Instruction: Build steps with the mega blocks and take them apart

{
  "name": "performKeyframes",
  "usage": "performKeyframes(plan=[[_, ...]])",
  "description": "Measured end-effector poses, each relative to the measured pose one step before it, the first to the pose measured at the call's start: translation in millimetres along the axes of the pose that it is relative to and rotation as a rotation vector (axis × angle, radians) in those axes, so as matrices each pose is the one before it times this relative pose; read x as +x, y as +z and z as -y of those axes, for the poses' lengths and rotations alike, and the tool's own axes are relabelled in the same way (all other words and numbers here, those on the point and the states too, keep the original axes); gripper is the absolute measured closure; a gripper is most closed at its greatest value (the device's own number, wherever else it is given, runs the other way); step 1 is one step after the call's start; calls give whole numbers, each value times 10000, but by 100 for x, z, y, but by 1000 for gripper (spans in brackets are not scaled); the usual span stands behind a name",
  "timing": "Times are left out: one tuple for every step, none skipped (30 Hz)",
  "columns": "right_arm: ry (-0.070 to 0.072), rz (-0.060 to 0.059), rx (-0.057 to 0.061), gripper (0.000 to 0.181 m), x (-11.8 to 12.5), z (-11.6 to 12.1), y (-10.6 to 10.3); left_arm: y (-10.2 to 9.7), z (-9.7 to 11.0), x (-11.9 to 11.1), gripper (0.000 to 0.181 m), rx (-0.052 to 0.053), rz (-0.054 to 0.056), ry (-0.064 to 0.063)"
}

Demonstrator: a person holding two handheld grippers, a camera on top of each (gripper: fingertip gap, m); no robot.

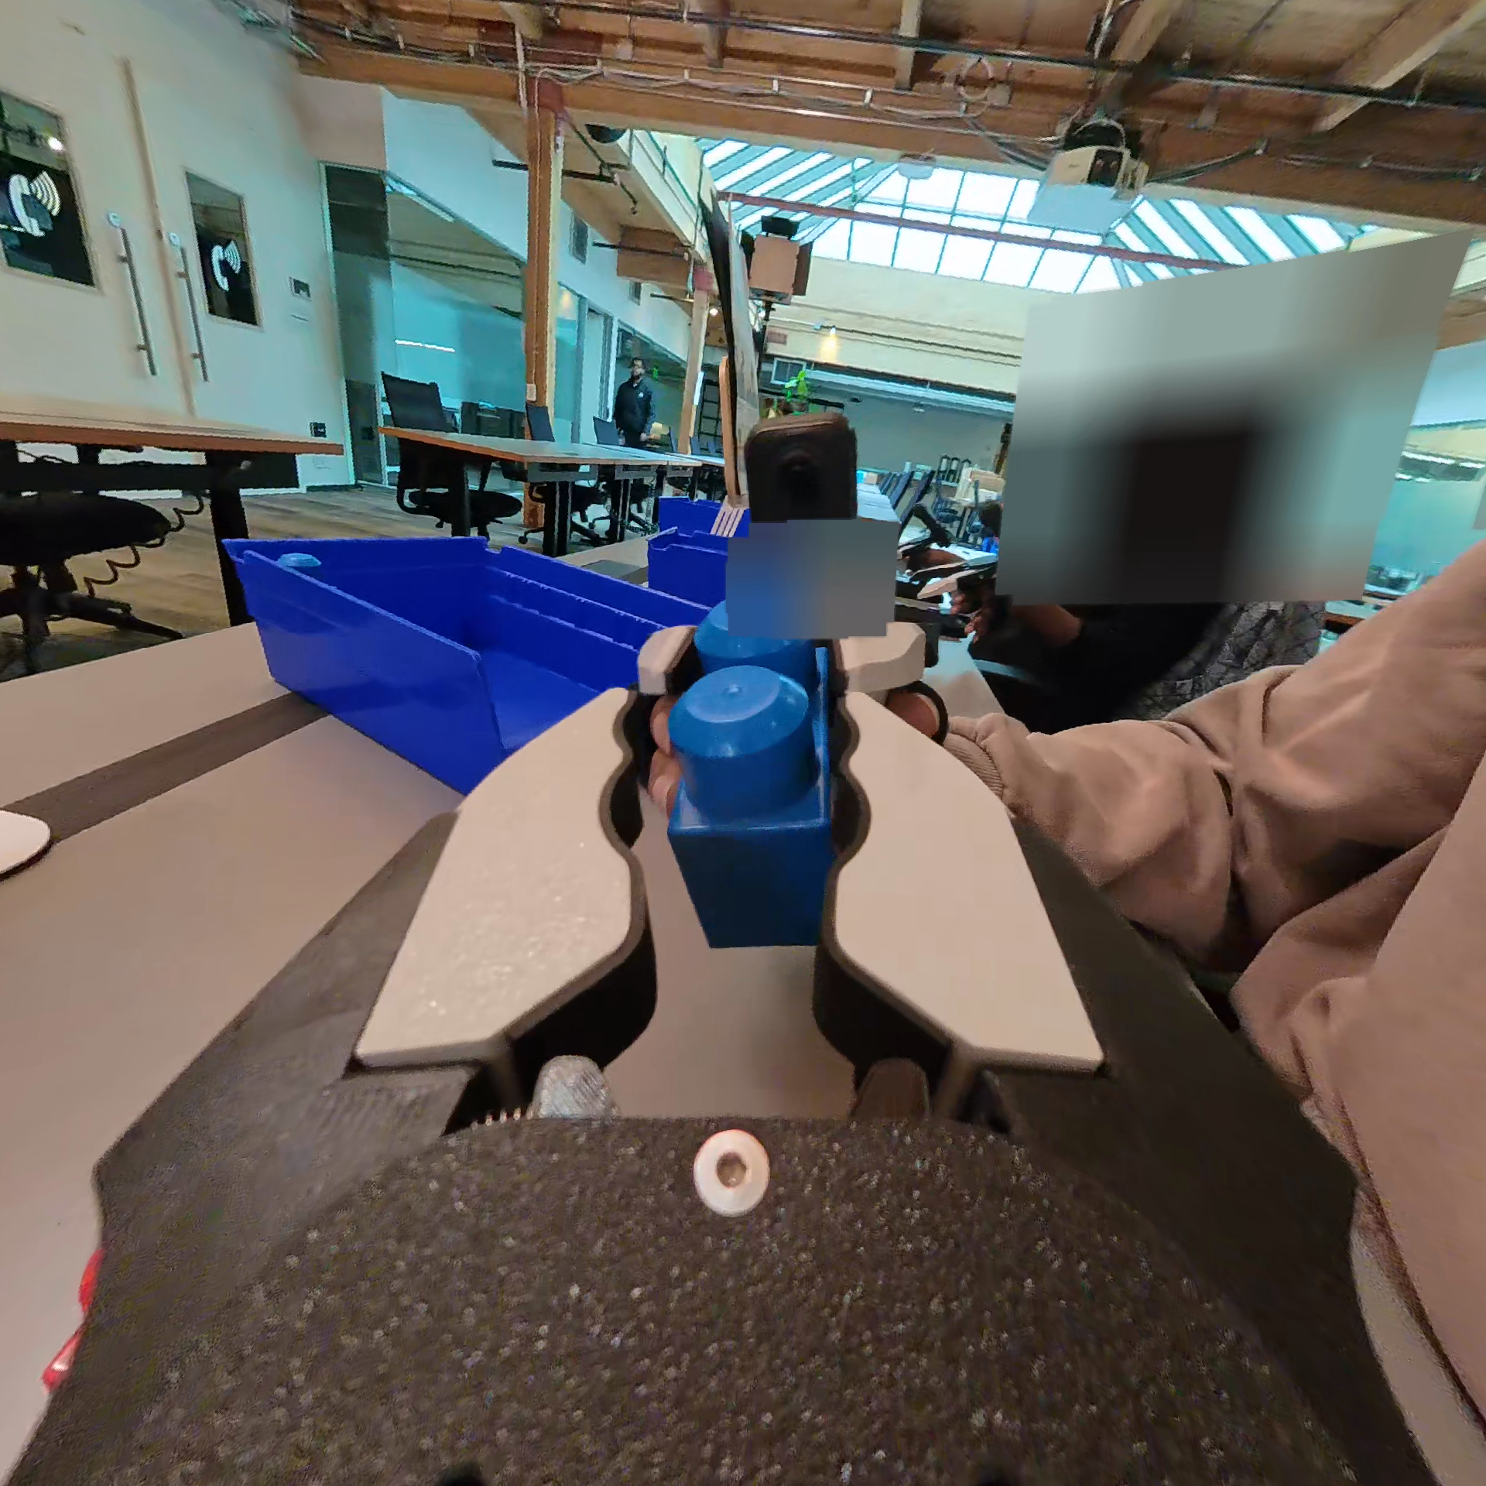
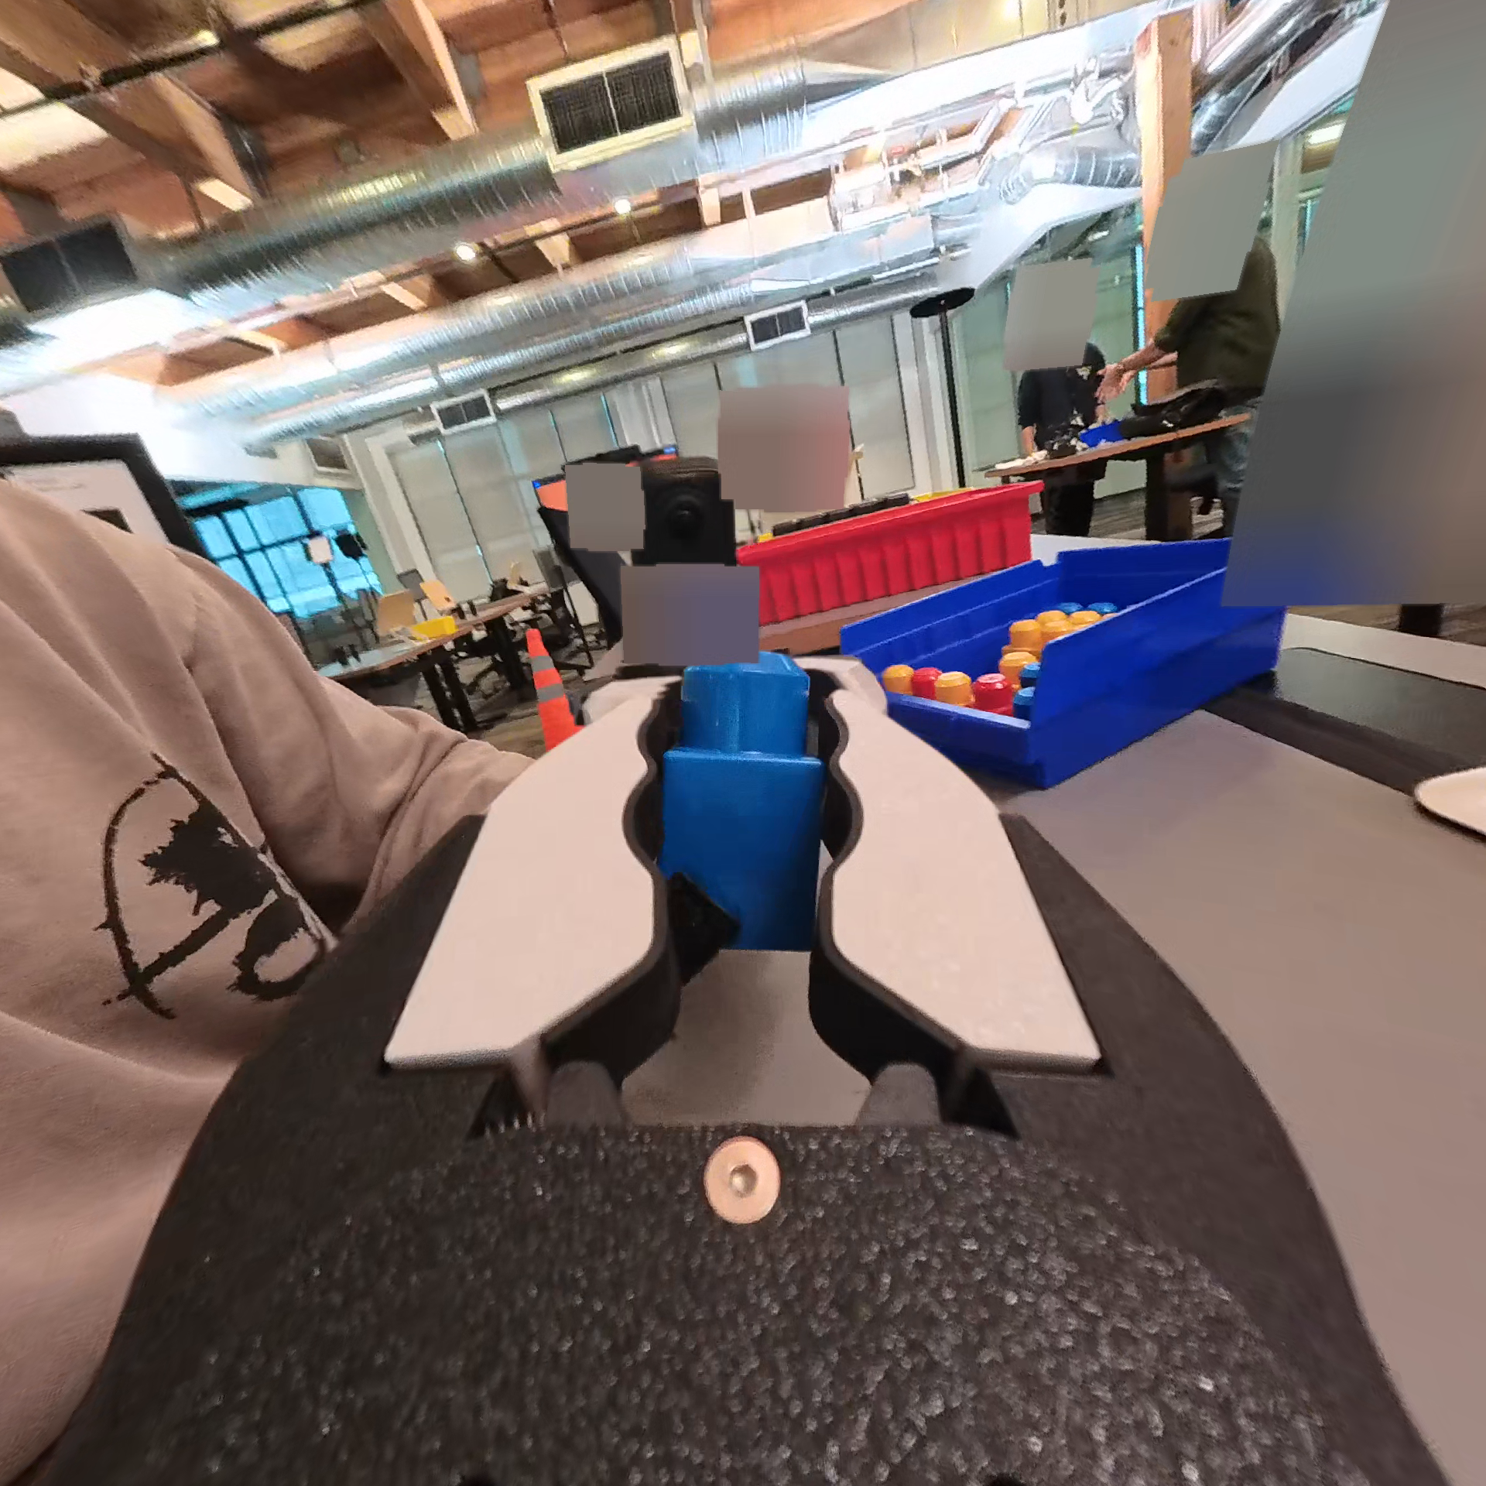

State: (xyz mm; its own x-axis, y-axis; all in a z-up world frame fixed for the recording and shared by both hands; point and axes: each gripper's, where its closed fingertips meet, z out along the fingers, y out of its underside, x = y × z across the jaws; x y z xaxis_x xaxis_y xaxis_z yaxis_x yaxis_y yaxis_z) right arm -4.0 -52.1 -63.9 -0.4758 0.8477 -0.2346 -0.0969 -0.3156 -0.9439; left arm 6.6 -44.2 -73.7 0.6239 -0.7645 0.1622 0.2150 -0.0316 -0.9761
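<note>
Between the two grippers, held up above the grey table [image 1: 201,844], is a blue mega block [image 1: 752,852] of glossy plastic, with a square body and round studs on top. In the left wrist view two studs stand one behind the other, the nearer one large and domed. In the right wrist view the same blue piece shows a plain square end face below and a narrower raised part above it; whether it is one long block or two pressed together cannot be told.

The left gripper [image 1: 740,772] has its grey fingers [image 1: 547,868] drawn in close, clamped on the near end of the block's sides. The right gripper [image 2: 744,772] is likewise closed on the block from the other end, its wavy inner edges touching the blue sides. Each view shows the other gripper's fingertips gripping the far end, with a black camera above them.

The left wrist view alone shows a blue bin [image 1: 386,643] on the table to the left, with only one blue piece at its far corner, and a beige sleeve [image 1: 1206,804] at right. The right wrist view alone shows another blue bin [image 2: 1126,708] holding orange, red and blue blocks [image 2: 1005,659], a red bin [image 2: 892,555] behind it, an orange cone [image 2: 551,699], and people standing at a far table.
</note>
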Motion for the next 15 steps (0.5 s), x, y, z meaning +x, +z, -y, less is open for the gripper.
performKeyframes(plan=[[104,68,44,145,-61,-15,82,-48,18,117,140,29,-48,8],[1,12,-10,145,25,-30,14,-29,-17,53,140,1,-31,3],[-19,28,-23,145,-16,-21,-42,-52,52,31,140,48,-47,-21],[14,5,28,145,22,63,-91,-96,190,46,141,133,-76,-71],[42,-33,77,145,97,149,-137,-141,289,9,141,183,-61,-96],[45,-6,54,146,80,118,-164,-139,294,-89,141,169,11,-74],[18,-9,-44,145,87,-40,-125,-123,193,-159,142,85,73,-5],[-38,-36,-64,146,49,-93,-33,-61,90,-96,142,18,49,53],[-51,-25,-13,146,-10,-56,64,-42,87,34,142,31,-9,39],[-2,51,-61,145,-110,-162,155,5,120,137,142,55,-58,2],[1,50,-102,145,-120,-251,219,17,86,144,143,43,-52,5],[-12,38,-125,145,-92,-349,243,14,19,82,146,2,4,53],[0,30,-96,145,-94,-326,245,13,-80,101,151,-57,-18,95],[12,-34,-42,145,7,-254,224,33,-147,182,154,-93,-68,71],[27,56,-14,145,-86,-174,183,55,-177,125,154,-97,-47,31]])
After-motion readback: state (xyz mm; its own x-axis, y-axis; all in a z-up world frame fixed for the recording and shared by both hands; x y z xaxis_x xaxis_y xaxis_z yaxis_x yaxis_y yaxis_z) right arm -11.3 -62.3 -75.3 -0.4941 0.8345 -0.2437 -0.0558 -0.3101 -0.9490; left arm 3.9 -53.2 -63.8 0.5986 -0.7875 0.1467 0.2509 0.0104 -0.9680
